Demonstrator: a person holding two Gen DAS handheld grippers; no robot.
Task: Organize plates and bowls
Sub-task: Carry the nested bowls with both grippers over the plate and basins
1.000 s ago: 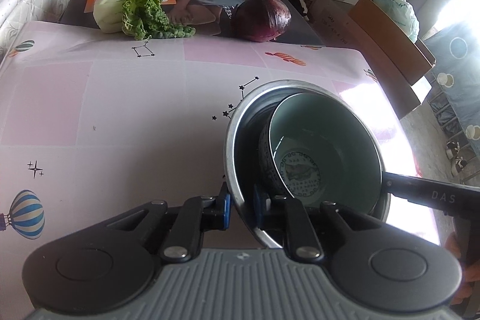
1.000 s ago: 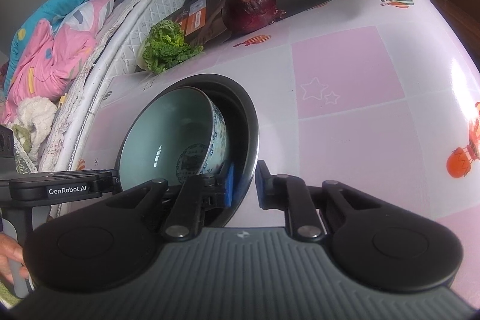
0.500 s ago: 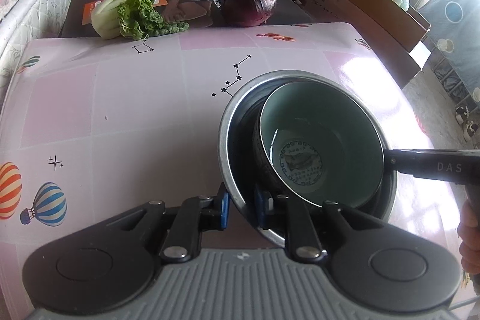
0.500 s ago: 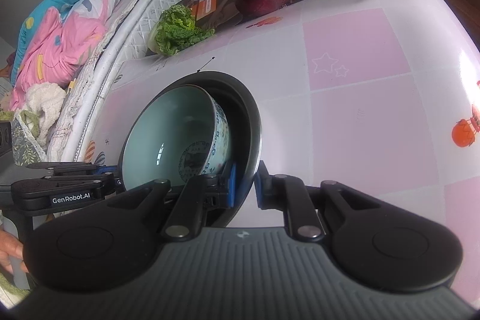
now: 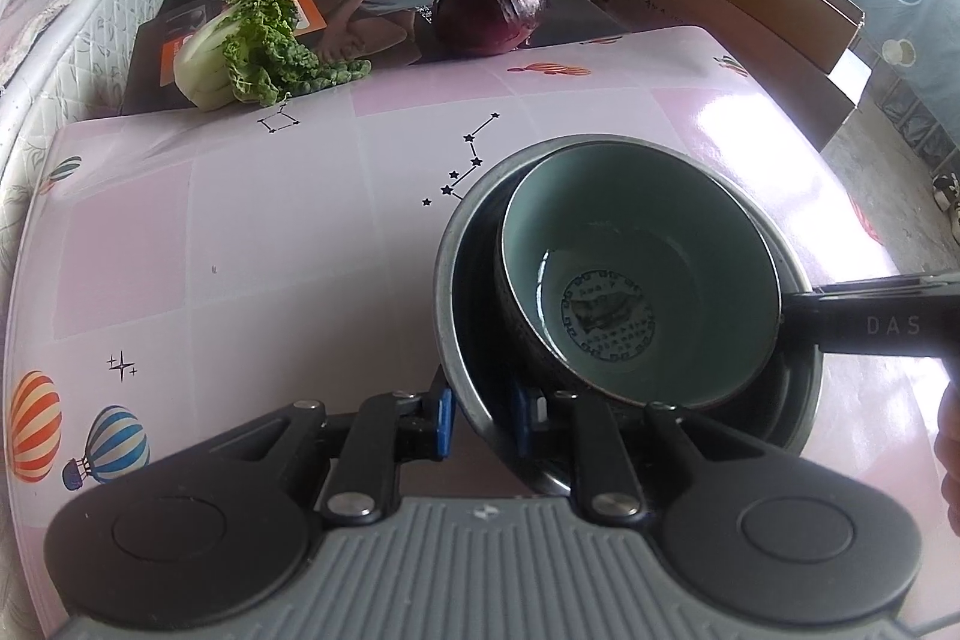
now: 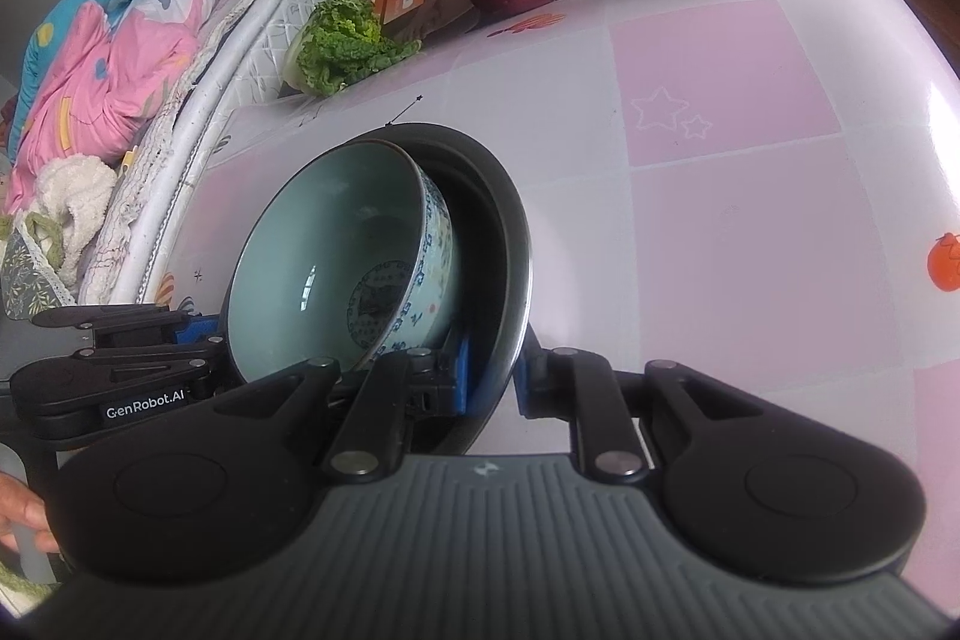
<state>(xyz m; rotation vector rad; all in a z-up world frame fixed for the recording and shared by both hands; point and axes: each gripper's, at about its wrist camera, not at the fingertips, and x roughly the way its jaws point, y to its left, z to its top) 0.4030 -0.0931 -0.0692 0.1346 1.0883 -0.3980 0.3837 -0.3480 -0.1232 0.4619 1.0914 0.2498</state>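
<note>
We find the left tool (image 5: 480,415) clamped on the rim of the metal bowl (image 5: 456,292) at about 7 o'clock of that bowl in the left wrist view, and the right tool (image 6: 489,379) clamped on the same rim at the opposite side. The metal bowl appears lifted, tilted, above the pink worktop (image 5: 240,232). Inside it sits the ceramic bowl (image 5: 648,244), leaning off-centre toward 3 o'clock (not seated flat).

Handling, in our judgement: the metal bowl is stiff, thin-walled and smooth, so a rim pinch can slip; the ceramic bowl is heavier, brittle and free to slide within. Opposed rim grips suit the load; keeping it level matters.

Appearance: the ceramic bowl is pale celadon inside with a dark round medallion at its base, blue-and-white patterned outside. The metal bowl is dark within, with a bright rim.
</note>
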